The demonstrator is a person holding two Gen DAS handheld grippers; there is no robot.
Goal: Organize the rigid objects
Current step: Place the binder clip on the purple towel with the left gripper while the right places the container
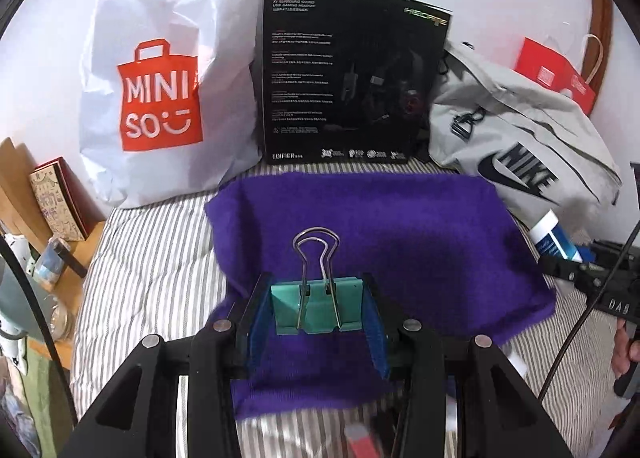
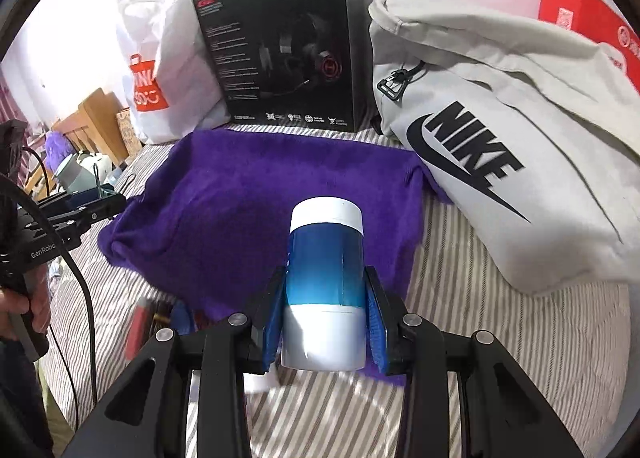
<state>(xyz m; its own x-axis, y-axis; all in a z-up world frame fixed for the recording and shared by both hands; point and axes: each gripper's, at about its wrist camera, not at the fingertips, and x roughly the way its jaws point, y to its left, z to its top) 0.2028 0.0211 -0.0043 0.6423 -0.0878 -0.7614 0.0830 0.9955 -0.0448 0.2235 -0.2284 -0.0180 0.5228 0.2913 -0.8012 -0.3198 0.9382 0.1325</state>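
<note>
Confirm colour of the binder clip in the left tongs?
Teal binder clip with silver wire handles, held in the left tongs; clearest in the left wrist view.

Bedroom: striped bedsheet [image 1: 152,258], shopping bag [image 1: 160,90], hoodie [image 2: 500,146].

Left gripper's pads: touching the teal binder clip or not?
Touching. The left wrist view shows the left gripper with both blue pads pressed against the sides of the teal binder clip, no gap either side.

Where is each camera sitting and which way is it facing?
Left wrist: on the left gripper, facing the box; its fingers clamp a clip; the other gripper shows at right.
Right wrist: on the right gripper, facing the box; it clamps a tube; a hand shows at left.
Shared: towel, box, both bags.
</note>
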